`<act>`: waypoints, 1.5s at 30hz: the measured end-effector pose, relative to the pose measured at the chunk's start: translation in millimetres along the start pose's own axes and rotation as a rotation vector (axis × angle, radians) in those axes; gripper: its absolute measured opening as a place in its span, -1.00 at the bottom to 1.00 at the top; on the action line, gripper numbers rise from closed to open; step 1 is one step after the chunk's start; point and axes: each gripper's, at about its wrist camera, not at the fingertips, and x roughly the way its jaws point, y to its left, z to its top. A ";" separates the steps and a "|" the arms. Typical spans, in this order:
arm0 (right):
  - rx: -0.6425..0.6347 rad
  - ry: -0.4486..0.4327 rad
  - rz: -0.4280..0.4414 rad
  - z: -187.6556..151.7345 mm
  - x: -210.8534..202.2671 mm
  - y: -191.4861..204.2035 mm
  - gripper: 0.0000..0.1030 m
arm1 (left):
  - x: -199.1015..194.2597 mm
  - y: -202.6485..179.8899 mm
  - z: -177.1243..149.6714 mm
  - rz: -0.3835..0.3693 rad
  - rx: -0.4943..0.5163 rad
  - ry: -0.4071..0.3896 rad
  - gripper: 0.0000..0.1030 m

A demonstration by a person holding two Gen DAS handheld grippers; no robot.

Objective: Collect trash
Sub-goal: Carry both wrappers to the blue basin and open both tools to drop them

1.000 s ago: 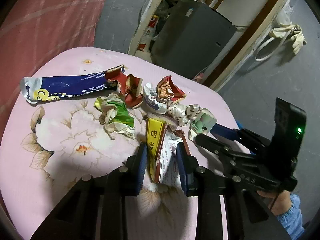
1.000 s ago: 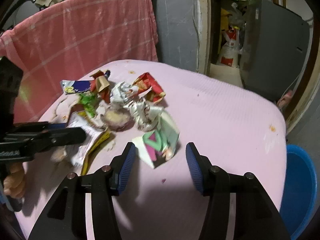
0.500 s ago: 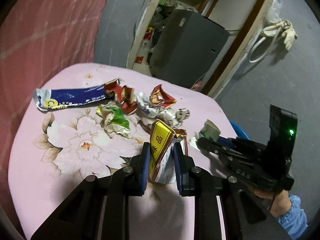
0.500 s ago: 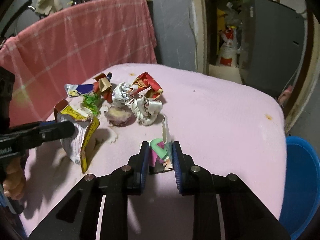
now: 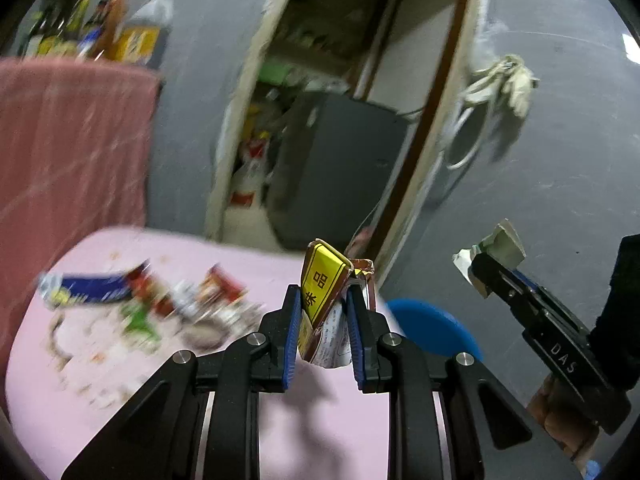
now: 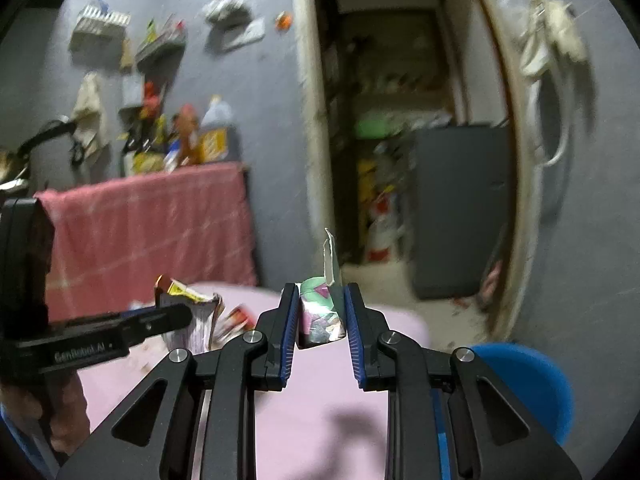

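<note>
While both grippers clamped — yellow wrapper, green carton.

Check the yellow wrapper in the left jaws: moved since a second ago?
Yes. The yellow wrapper, clamped in the left gripper, has come up off the pink table and now hangs above it, nearer the blue bin.
</note>
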 end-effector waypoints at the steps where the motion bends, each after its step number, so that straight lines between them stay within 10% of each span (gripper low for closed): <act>1: 0.004 -0.026 -0.025 3.9 -5.7 -7.2 -0.60 | 4.3 -10.7 2.4 -0.011 0.016 -0.016 -0.64; 8: 0.044 -0.099 -0.187 3.9 -25.7 -62.4 -0.59 | 47.7 -62.7 8.6 -0.108 0.046 -0.068 -0.63; 27: 0.249 0.111 -0.329 -48.0 7.6 -174.7 -0.57 | 223.6 -124.0 -24.7 -0.167 0.100 0.345 -0.58; 31: 0.281 0.138 -0.311 -54.1 14.9 -180.5 -0.17 | 237.3 -112.1 -32.3 -0.174 0.036 0.412 -0.14; 38: 0.298 0.106 -0.327 -48.3 4.7 -183.4 -0.02 | 214.4 -87.9 -19.3 -0.163 -0.037 0.342 -0.03; 45: 0.249 -0.013 -0.322 -21.6 -15.7 -163.1 0.58 | 153.7 -71.7 0.6 -0.053 -0.006 0.092 0.71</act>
